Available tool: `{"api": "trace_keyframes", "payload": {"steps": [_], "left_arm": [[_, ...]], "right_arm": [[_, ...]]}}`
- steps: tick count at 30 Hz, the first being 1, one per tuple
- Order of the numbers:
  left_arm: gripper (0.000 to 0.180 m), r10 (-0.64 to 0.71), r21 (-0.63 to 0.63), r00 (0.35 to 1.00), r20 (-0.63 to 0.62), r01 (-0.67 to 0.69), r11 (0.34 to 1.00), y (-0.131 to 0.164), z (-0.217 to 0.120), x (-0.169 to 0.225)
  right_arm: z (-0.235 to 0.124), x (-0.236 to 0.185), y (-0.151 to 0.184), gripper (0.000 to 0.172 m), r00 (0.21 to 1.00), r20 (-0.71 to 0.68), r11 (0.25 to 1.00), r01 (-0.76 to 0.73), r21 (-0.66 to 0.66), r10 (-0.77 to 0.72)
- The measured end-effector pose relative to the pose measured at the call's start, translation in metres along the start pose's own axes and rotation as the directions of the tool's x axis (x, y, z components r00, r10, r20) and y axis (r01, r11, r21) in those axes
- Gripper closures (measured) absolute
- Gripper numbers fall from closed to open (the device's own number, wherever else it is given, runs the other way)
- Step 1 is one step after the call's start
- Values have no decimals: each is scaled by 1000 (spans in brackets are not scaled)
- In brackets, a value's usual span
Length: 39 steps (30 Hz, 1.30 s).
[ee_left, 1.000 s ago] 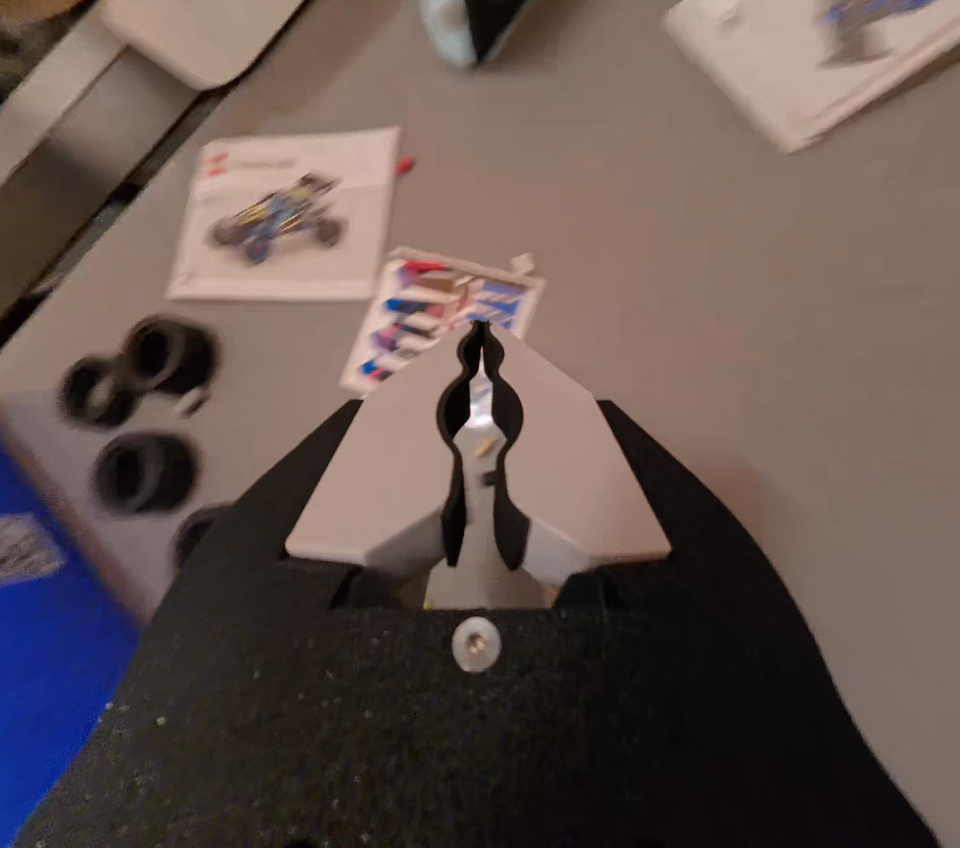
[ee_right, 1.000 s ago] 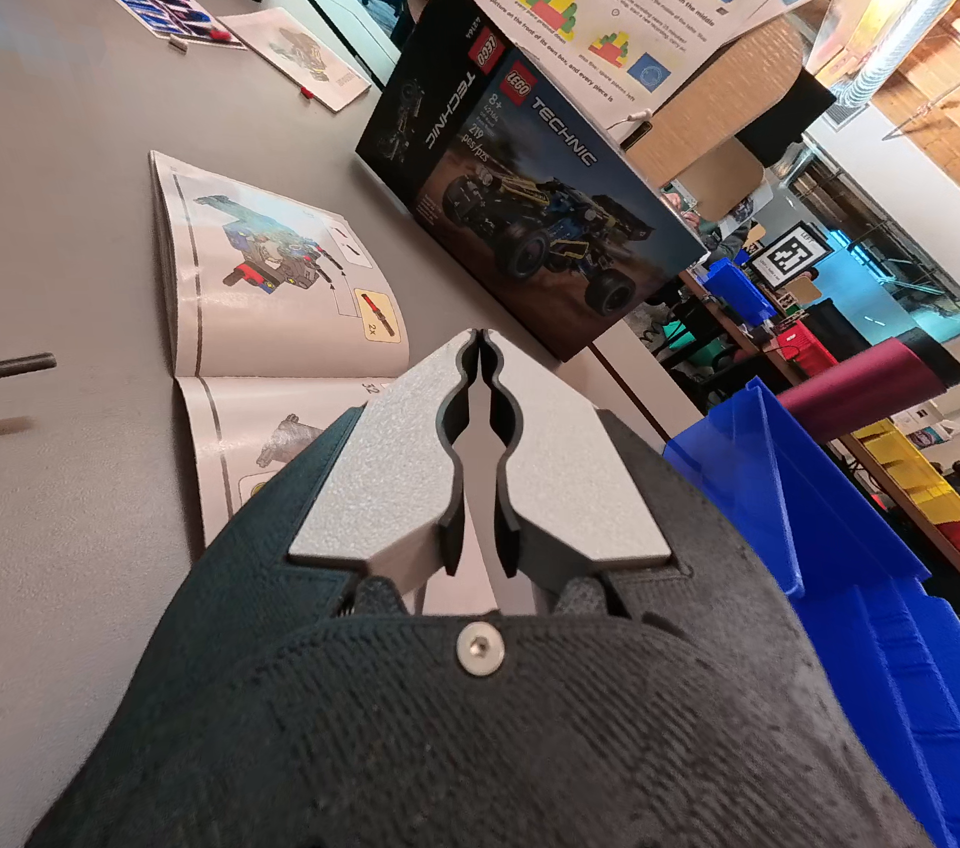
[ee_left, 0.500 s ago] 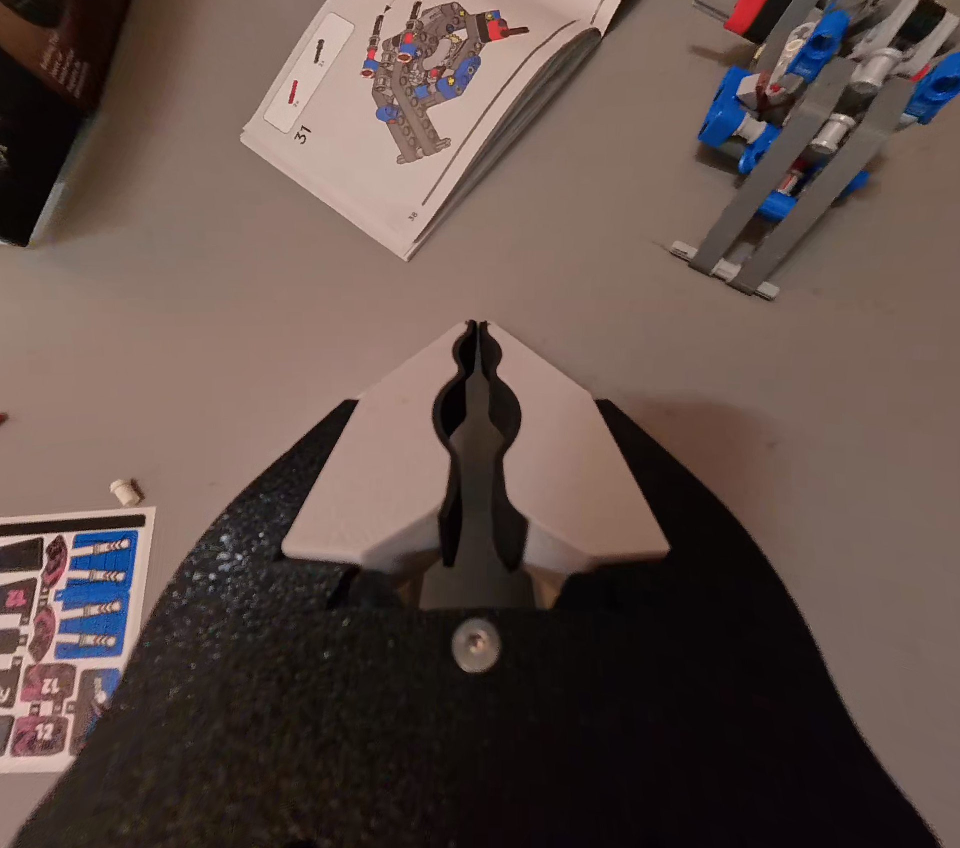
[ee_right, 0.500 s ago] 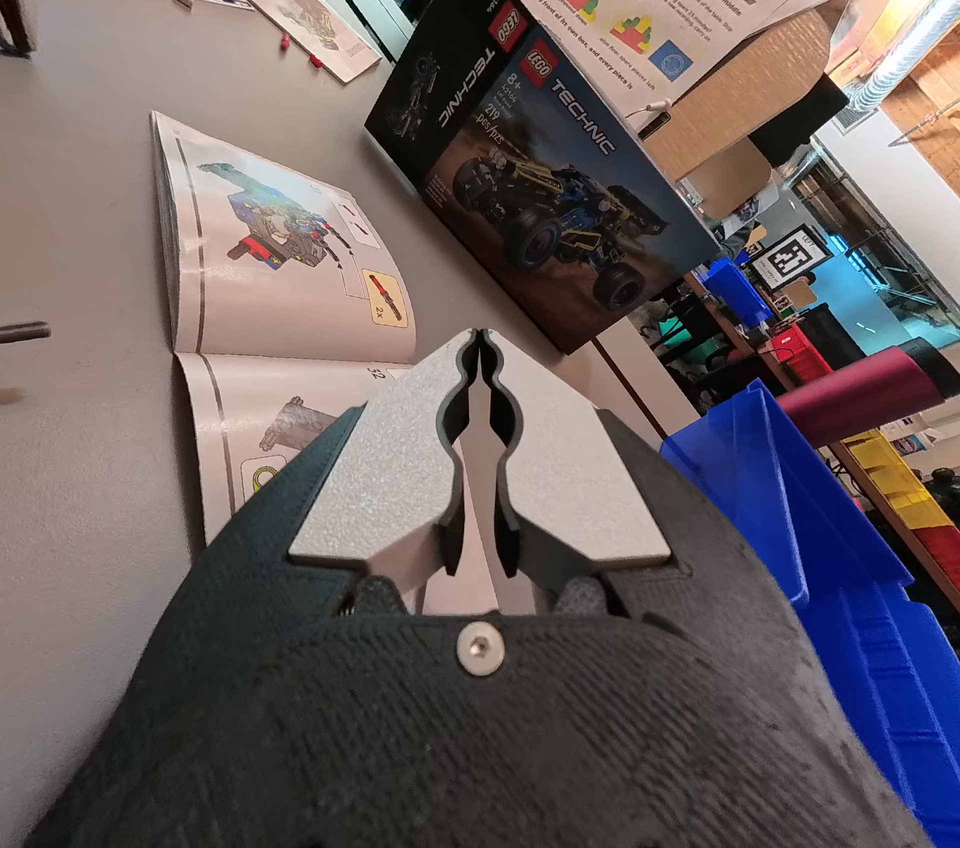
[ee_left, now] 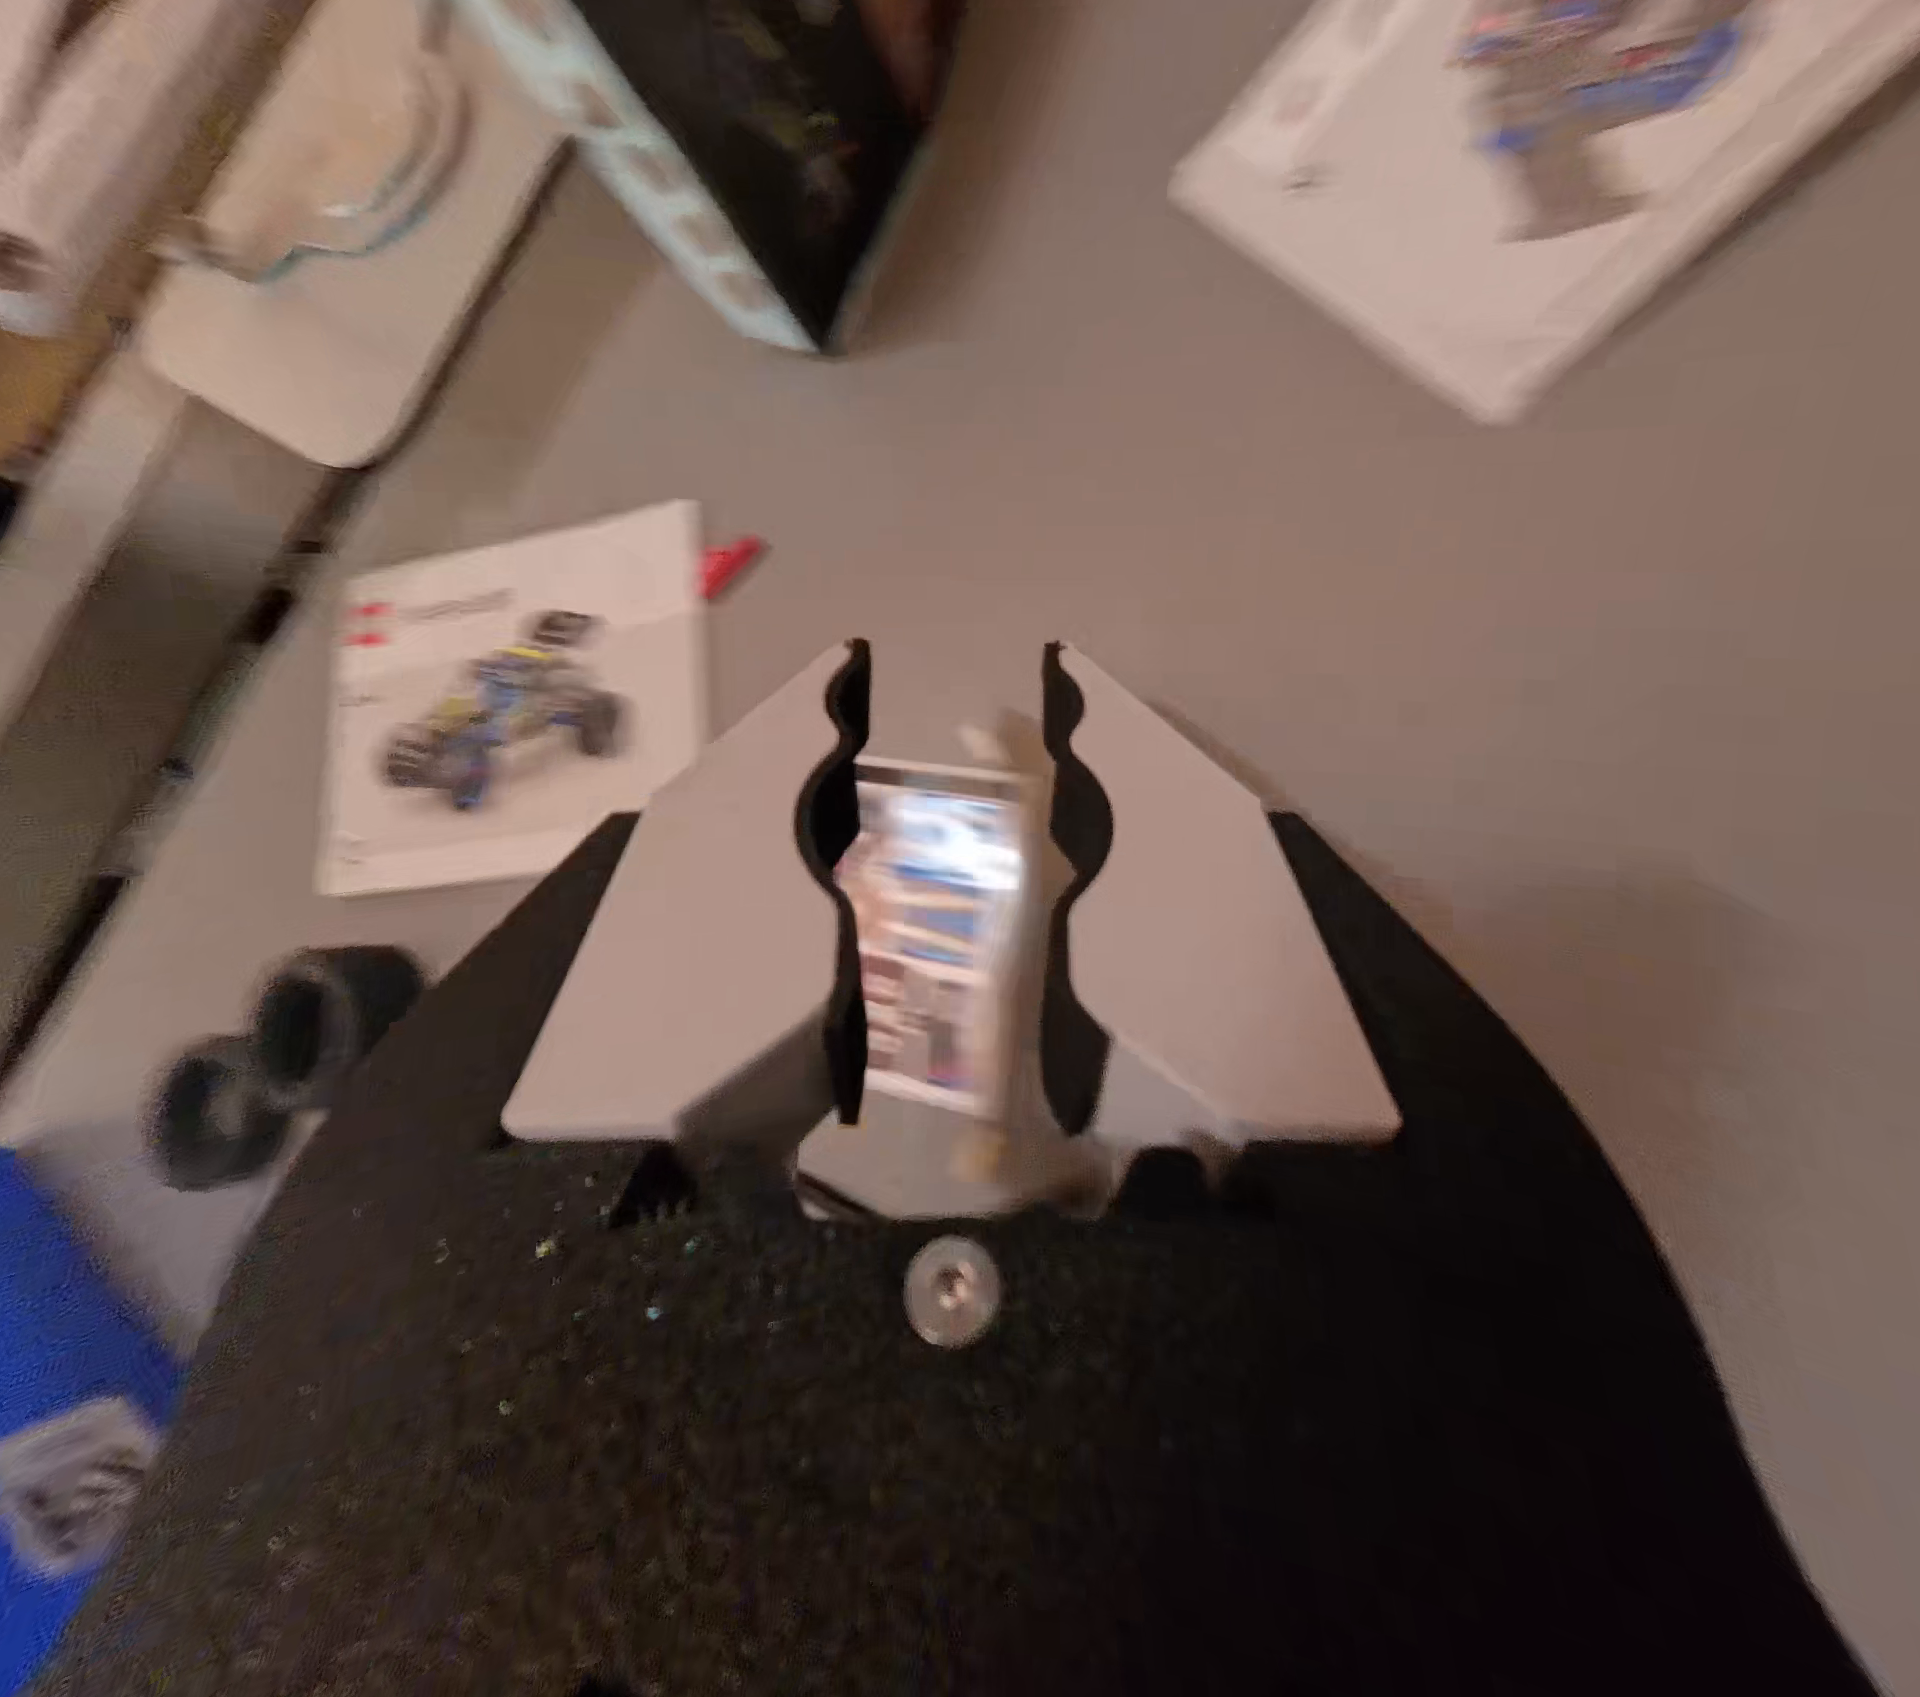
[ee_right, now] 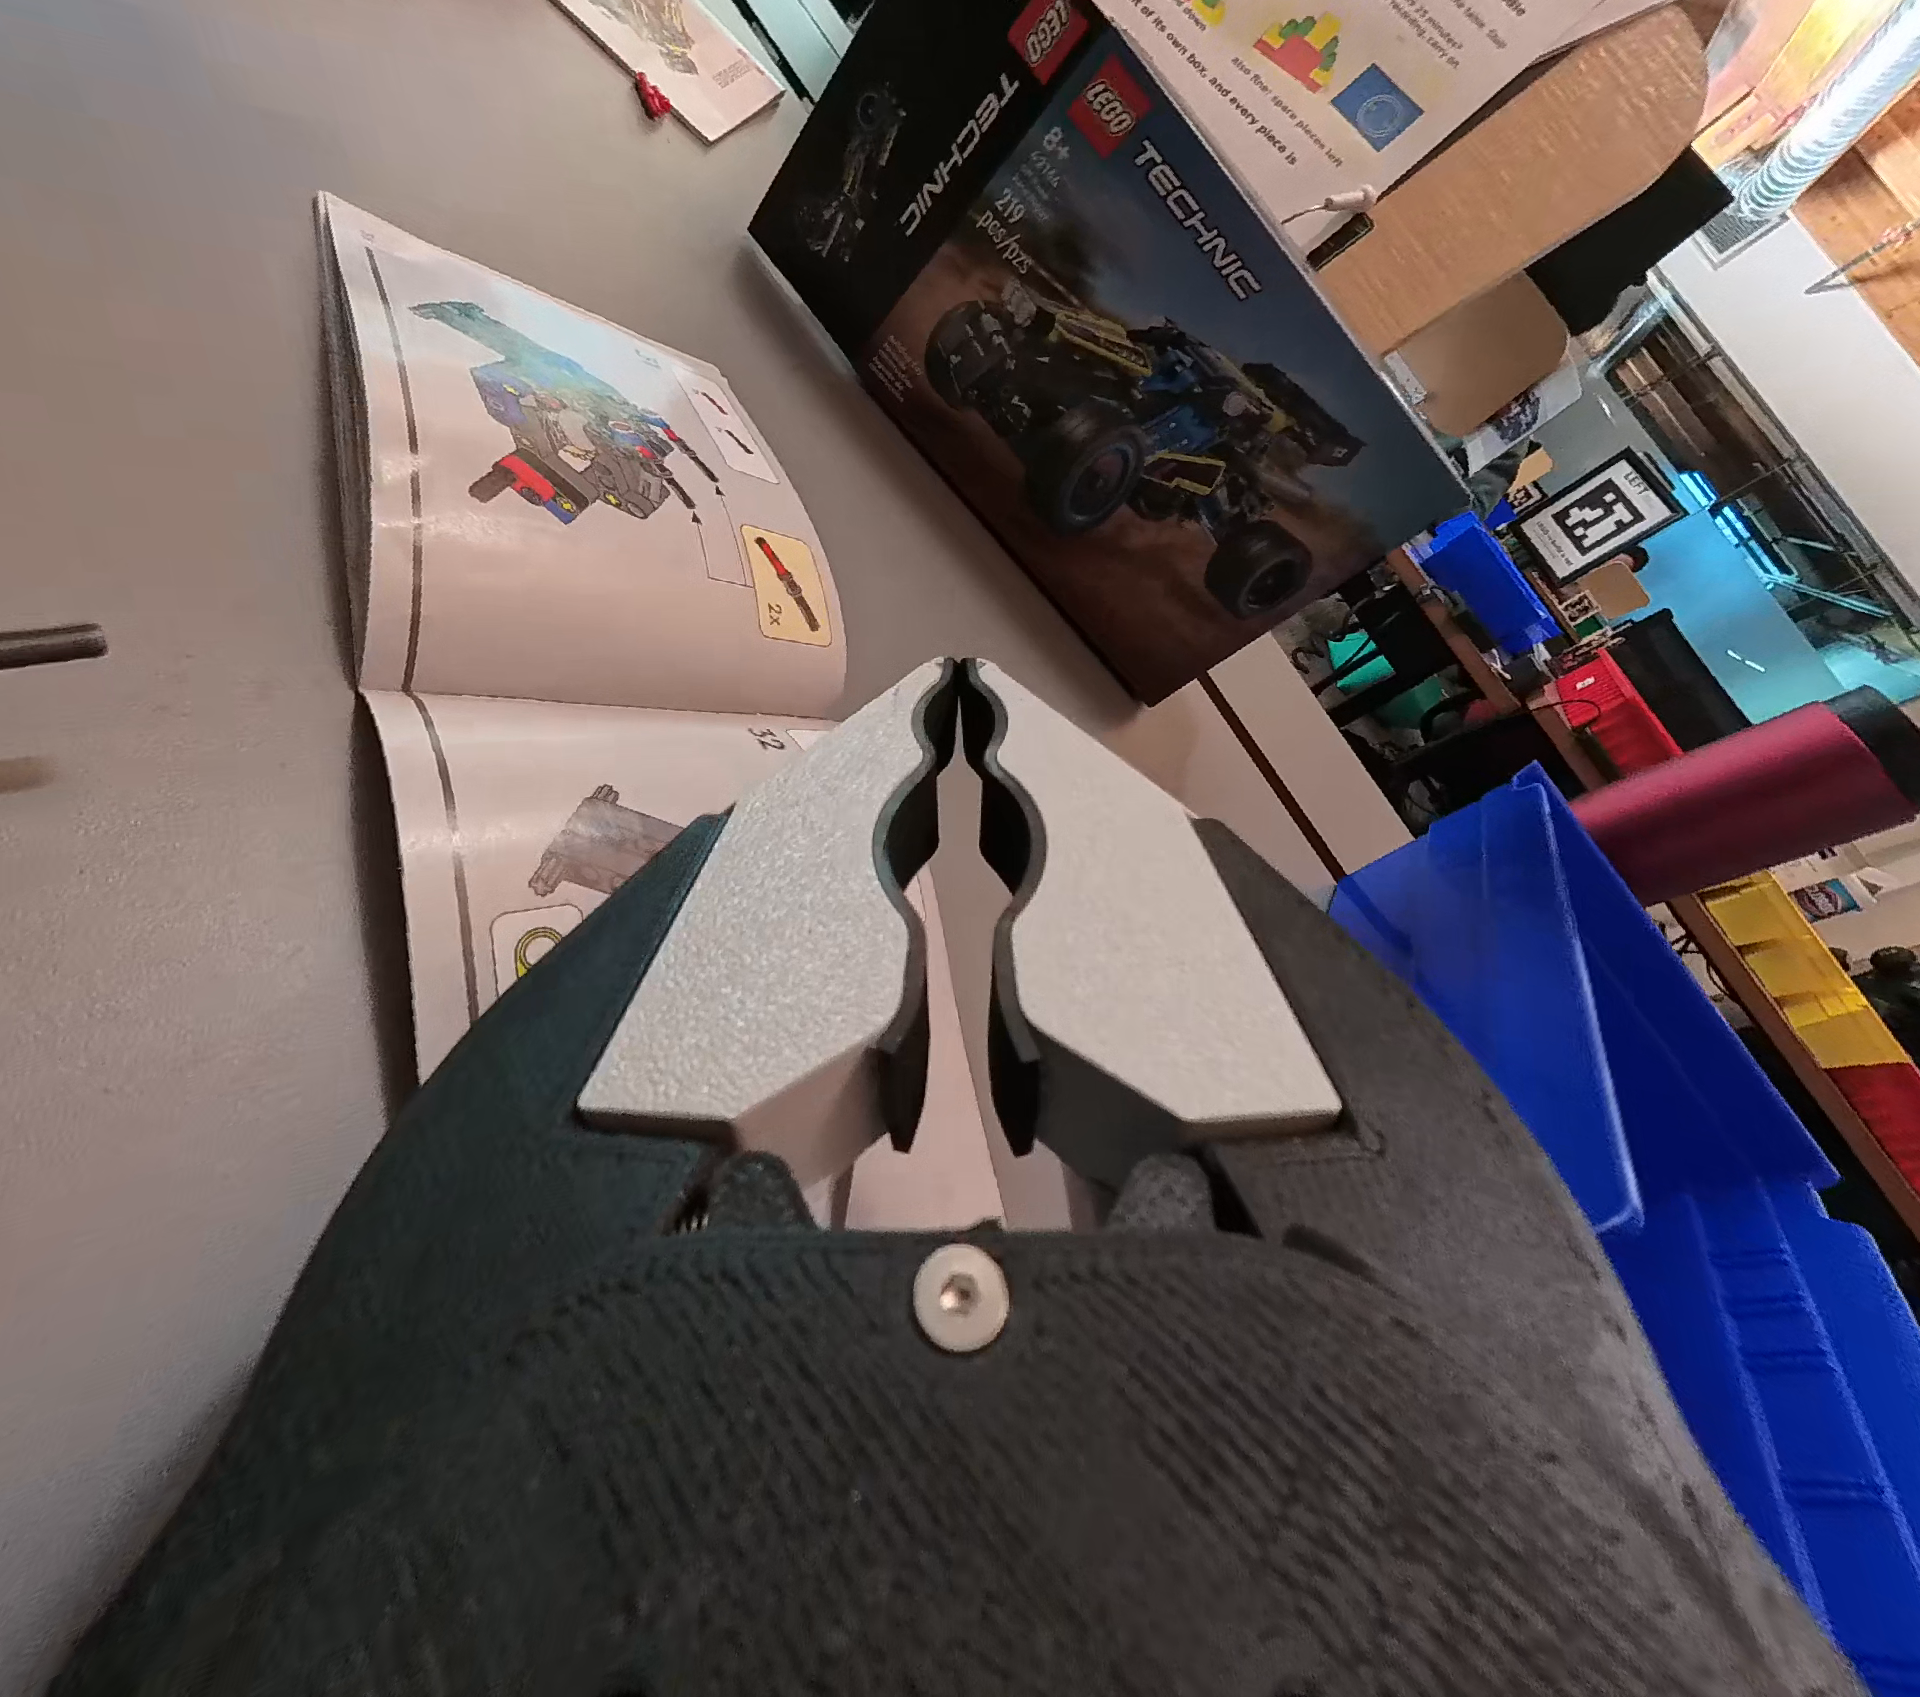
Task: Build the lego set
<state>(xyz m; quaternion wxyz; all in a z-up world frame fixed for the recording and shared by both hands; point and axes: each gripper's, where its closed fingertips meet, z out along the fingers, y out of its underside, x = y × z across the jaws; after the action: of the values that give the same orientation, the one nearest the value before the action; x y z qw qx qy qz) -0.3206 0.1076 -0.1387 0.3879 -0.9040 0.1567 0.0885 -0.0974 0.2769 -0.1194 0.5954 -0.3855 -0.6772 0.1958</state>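
Observation:
My left gripper (ee_left: 956, 650) is open, with nothing between its pads, and hovers over the grey table (ee_left: 1351, 712). A sticker sheet (ee_left: 935, 920) lies on the table below the gap between the fingers, with a small pale piece (ee_left: 987, 738) at its far edge. This view is blurred by motion. My right gripper (ee_right: 958, 665) is shut with nothing in it, low over the table beside an open instruction booklet (ee_right: 582, 504).
In the left wrist view, a leaflet (ee_left: 509, 702) with a small red piece (ee_left: 727, 561) beside it, black tyres (ee_left: 281, 1055), a set box (ee_left: 748, 37) and the open booklet (ee_left: 1610, 68). In the right wrist view, the box (ee_right: 1091, 317), a blue bin (ee_right: 1558, 972) and a dark axle (ee_right: 52, 645). There is about 30 centimetres between the tips of the two grippers.
My left gripper swung from the half-built model and booklet back over the sticker sheet, and its jaws opened. The right gripper stayed shut and barely shifted.

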Motion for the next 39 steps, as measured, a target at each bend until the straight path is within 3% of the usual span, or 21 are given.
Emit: {"api": "trace_keyframes", "payload": {"steps": [3, 8, 10, 13, 17, 21, 25, 29, 34, 37, 39], "left_arm": [[157, 77, -17, 995, -60, -78, 997, 3, 28, -45], [163, 146, -38, 977, -158, -154, 987, 8, 65, -66], [164, 101, -113, 976, -192, -125, 986, 18, 75, -68], [176, 36, -116, 981, -190, -59, 991, 19, 81, -69], [179, 17, -146, 989, -146, -39, 989, 25, 73, -63], [179, 18, -75, 986, -165, -31, 997, 15, 55, -41], [179, 55, 70, 945, -323, -34, 997, -38, 33, 60], [179, 182, 125, 909, -375, -145, 982, -50, 38, 145], [167, 153, 106, 951, -267, -129, 986, -43, 43, 139], [164, 111, 145, 965, -236, -78, 986, -33, 11, 122], [168, 54, 103, 992, -114, -42, 994, -7, -18, 82]], "right_arm": [[1, -3, 3, 172, 1000, 7, 1000, 6, -11, -6], [0, -3, 6, 172, 1000, 9, 1000, 9, -23, -9], [0, -3, 7, 172, 1000, 14, 1000, 4, -24, -4], [1, -4, 10, 172, 1000, 21, 999, 6, -33, -6], [1, -4, 12, 172, 1000, 23, 999, 10, -40, -9], [2, -5, 13, 172, 1000, 28, 999, 14, -46, -13], [3, -8, 15, 172, 999, 40, 998, 22, -56, -20], [3, -8, 15, 172, 999, 40, 998, 25, -58, -23], [4, -7, 17, 172, 999, 30, 998, 18, -61, -16], [3, -5, 17, 172, 1000, 19, 998, 13, -60, -12], [2, -4, 17, 172, 1000, 13, 998, 12, -59, -11]]}}
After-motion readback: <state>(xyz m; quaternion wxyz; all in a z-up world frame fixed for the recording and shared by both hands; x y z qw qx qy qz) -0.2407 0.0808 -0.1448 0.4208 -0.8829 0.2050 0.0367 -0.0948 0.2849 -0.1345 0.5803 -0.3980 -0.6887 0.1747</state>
